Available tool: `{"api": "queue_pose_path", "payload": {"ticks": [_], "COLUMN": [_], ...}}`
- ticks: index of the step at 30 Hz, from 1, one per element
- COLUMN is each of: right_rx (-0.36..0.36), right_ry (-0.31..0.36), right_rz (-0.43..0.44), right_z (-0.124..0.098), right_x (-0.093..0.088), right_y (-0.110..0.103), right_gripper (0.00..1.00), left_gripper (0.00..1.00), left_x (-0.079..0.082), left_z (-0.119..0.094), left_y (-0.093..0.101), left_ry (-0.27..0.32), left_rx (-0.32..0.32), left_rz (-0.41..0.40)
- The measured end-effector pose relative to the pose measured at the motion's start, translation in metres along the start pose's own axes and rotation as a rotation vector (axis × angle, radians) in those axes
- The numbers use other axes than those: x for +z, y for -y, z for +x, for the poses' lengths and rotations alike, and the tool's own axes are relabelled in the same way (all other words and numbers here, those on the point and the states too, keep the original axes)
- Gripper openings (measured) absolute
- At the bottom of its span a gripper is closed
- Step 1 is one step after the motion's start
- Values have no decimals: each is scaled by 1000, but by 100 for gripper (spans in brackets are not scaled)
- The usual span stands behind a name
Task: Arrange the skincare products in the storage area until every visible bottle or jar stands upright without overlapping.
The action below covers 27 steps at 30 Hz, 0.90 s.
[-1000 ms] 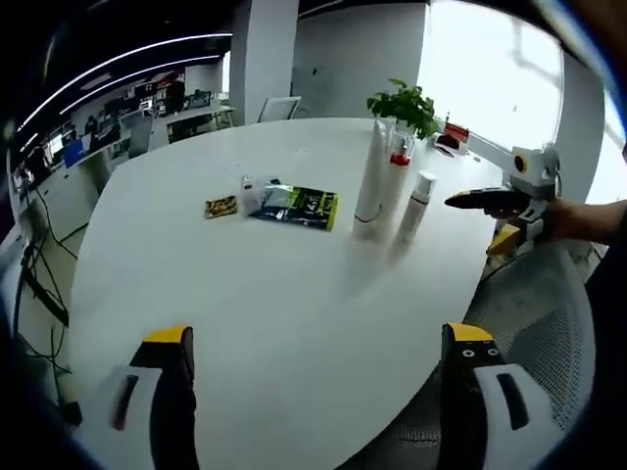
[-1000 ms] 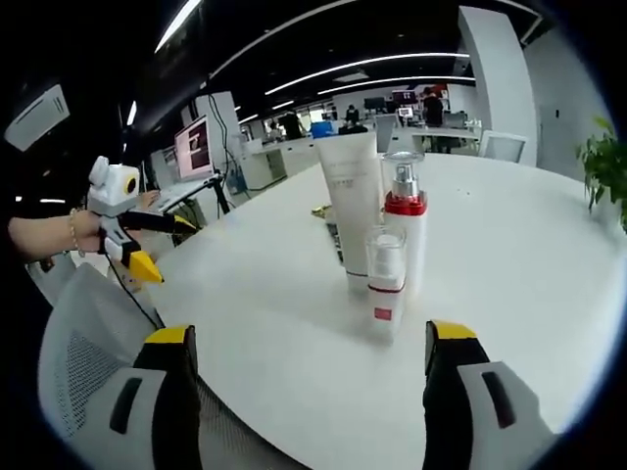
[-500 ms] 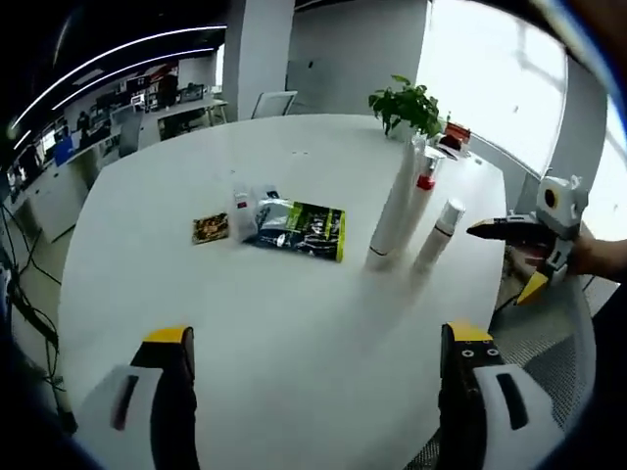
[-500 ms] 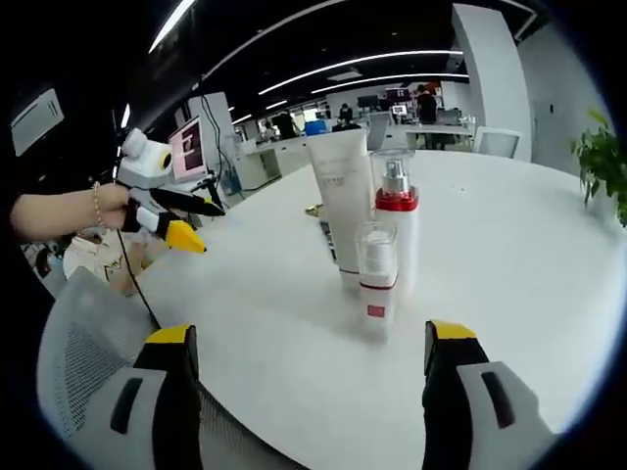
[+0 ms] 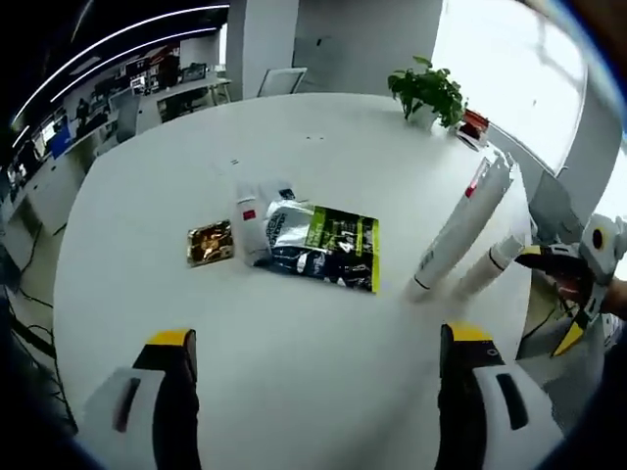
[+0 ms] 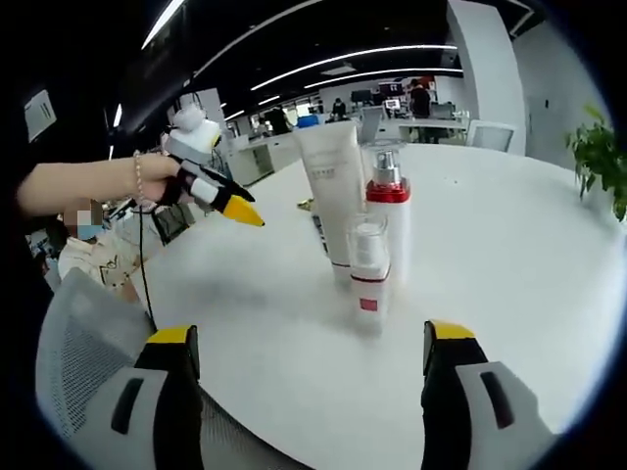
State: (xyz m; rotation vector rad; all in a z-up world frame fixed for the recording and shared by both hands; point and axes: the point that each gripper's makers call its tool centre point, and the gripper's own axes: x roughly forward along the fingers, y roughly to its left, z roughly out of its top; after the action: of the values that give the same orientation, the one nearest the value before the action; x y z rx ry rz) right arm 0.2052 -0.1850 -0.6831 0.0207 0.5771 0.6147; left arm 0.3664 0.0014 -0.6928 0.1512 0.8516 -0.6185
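White and round, the surface point(image 5: 323, 147) carries everything; a mesh chair back point(image 6: 73, 362) stands at its near edge in the right gripper view. A potted plant point(image 5: 428, 90) sits at its far side in the left gripper view.

Lying flat near the middle in the left gripper view is a black and green pouch point(image 5: 325, 245), with a small white and red packet point(image 5: 249, 225) touching its end and a little gold sachet point(image 5: 211, 244) just beside that.

Three skincare products stand upright in a tight group toward the surface's edge. In the right gripper view the white tube point(image 6: 332, 191) is at the back, the red-collared pump bottle point(image 6: 388, 235) just beside it, and the small clear-capped bottle point(image 6: 366, 269) in front, partly covering both. I cannot tell whether they touch.

Each view has its own claw low in the picture, spread wide with nothing between the yellow-tipped jaws: the left claw point(image 5: 318, 343) above bare surface, the right claw point(image 6: 312, 338) pointing at the bottles. The left claw also shows in the right gripper view, held in a person's hand point(image 6: 162, 181) clear of the bottles.
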Motion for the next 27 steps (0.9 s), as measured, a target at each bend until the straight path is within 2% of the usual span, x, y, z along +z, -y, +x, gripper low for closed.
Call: {"api": "queue_pose_path", "payload": {"ticks": [4,15,20,24,27], "right_rx": [-16,-33,-41,-42,-28], "right_ry": [5,-12,-17,-20,-30], "right_rz": [16,29,37,42,46], "right_z": [0,1,2,1,3], "right_x": [0,-4,-5,-6,-8], "right_y": [4,8,9,10,7], "right_gripper": [94,94,93,93,94], "left_gripper": [99,96,85,79,74], "left_x": [8,34,46,54,57], "left_z": [16,56,77,95,95], "left_y": [-5,-11,-26,-40,-40], "left_ry": [-23,-74,-83,-84,-97], "left_rx": [11,-11,12,35,50], "left_rz": [12,31,-3,-50,-71]}}
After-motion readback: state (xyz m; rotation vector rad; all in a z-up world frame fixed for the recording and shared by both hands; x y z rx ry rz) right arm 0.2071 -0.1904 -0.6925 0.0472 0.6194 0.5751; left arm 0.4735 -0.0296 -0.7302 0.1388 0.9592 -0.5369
